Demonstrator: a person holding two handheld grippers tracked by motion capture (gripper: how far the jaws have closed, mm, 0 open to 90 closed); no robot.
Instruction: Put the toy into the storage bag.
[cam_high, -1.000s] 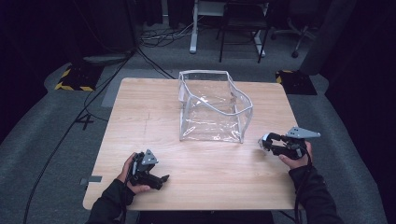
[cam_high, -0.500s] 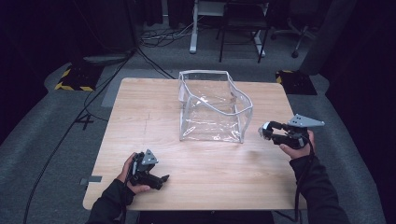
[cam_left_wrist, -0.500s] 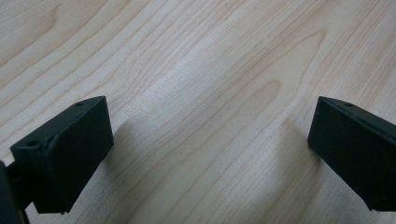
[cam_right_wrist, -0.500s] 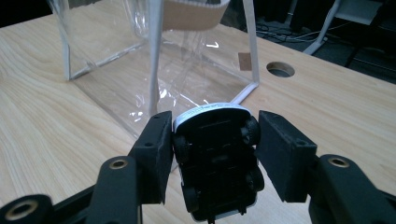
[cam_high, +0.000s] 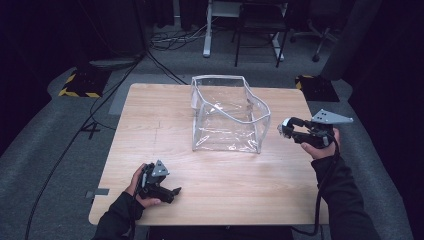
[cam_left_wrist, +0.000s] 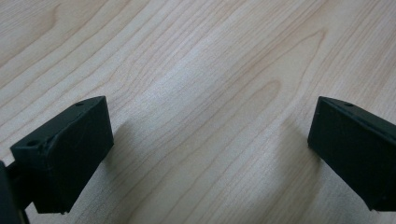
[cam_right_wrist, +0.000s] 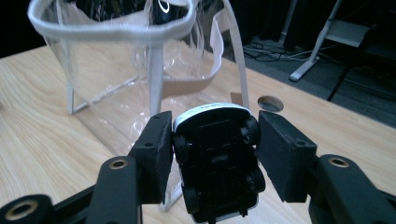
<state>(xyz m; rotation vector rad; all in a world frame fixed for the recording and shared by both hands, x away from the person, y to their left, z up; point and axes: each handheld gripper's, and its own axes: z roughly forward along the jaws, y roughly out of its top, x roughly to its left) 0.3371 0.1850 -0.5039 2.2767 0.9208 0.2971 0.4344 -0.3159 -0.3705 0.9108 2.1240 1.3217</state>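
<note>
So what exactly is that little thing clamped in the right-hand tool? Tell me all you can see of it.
It is a small toy car, held between the two black jaws of the right gripper. Its black underside faces the camera, showing four dark wheels and a moulded chassis; a white body edge peeks around it. It looks like plastic. It hangs above the wooden table, just beside the clear plastic bag, not touching it as far as I can tell.

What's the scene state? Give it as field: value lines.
surface: wooden table
container: clear bag, upright, top open, mid-table
payload: toy car, underside toward the camera
right hand-held gripper: shut on toy car, raised beside the bag's right side
left hand-held gripper: open, holding nothing, low at the table's near left
car in bag: not yet
</note>
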